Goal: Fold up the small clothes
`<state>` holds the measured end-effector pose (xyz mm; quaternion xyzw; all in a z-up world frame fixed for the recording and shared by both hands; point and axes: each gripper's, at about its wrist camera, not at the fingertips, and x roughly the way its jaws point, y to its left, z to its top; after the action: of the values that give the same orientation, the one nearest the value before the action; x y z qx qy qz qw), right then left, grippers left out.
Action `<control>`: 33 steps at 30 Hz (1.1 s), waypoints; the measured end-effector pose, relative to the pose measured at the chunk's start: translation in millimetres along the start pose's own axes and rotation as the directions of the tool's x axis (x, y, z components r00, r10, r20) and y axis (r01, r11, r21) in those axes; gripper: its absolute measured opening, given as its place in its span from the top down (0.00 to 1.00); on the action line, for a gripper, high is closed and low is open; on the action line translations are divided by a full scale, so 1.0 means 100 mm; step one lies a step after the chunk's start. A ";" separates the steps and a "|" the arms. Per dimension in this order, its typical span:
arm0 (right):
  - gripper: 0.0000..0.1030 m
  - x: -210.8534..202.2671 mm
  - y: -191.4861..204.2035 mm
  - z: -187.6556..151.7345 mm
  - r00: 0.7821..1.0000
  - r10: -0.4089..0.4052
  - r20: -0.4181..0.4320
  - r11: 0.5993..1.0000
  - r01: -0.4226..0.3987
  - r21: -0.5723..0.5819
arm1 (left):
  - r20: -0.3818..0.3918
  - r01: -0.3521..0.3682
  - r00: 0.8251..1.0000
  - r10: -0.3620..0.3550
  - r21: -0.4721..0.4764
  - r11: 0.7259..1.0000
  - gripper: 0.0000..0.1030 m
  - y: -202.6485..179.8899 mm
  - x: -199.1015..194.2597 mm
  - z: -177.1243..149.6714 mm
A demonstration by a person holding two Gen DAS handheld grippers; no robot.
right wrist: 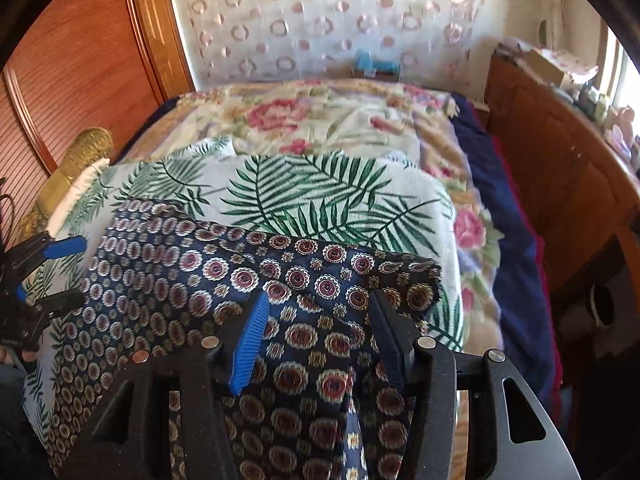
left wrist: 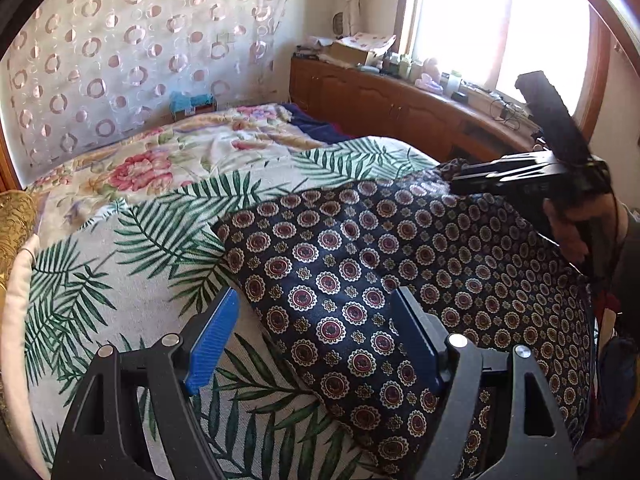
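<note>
A dark navy garment with round medallion print (left wrist: 360, 280) lies spread on a palm-leaf cloth (left wrist: 120, 280) on the bed. My left gripper (left wrist: 316, 320) is open, its blue fingers (left wrist: 212, 344) straddling the garment's near left edge just above it. My right gripper (right wrist: 316, 324) is open over the garment (right wrist: 200, 280), with a raised fold of the fabric between its jaws. In the left wrist view the right gripper (left wrist: 520, 176) sits at the garment's far right corner. In the right wrist view the left gripper (right wrist: 52, 276) shows open at the left edge.
A floral blanket (left wrist: 160, 160) covers the far bed. A wooden cabinet (left wrist: 400, 108) with clutter runs under the bright window. A gold pillow (right wrist: 76, 160) and wooden wardrobe (right wrist: 80, 60) stand at the left. A circle-patterned curtain (right wrist: 320, 20) hangs behind.
</note>
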<state>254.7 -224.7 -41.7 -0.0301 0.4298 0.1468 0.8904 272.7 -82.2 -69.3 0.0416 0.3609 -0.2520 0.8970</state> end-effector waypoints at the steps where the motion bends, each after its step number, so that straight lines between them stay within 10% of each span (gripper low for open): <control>1: 0.48 0.03 0.00 0.03 1.000 0.002 -0.012 1.000 -0.002 0.006 | 0.009 0.003 1.000 -0.003 0.000 1.000 0.24 0.00 -0.03 0.00; 9: 0.49 0.07 0.09 0.00 0.996 0.042 -0.083 0.998 -0.037 0.056 | 0.029 0.044 0.999 -0.043 -0.023 0.999 0.24 0.07 -0.11 -0.02; 12: 0.84 0.04 0.13 0.00 0.994 0.059 -0.097 0.997 -0.054 0.051 | 0.057 0.069 0.996 -0.067 -0.036 0.997 0.24 0.11 -0.19 -0.01; 15: 0.96 -0.10 0.22 0.02 0.998 0.031 -0.052 0.999 -0.031 0.013 | 0.090 0.063 0.994 -0.059 -0.041 0.997 0.24 0.13 -0.27 0.01; 21: 0.96 -0.51 0.60 -0.02 0.992 0.021 0.123 0.996 -0.010 -0.085 | 0.136 0.040 0.990 -0.031 -0.065 0.997 0.24 0.23 -0.39 0.03; 33: 0.96 -0.17 1.14 -0.61 0.988 0.149 -0.042 0.980 -0.154 -0.123 | 0.135 0.024 0.991 -0.013 -0.083 0.996 0.24 0.31 -0.36 0.02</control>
<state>165.5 -130.9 -58.7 -0.0557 0.4352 0.2404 0.8659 267.1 -40.8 -47.2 -0.0166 0.3105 -0.2472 0.9177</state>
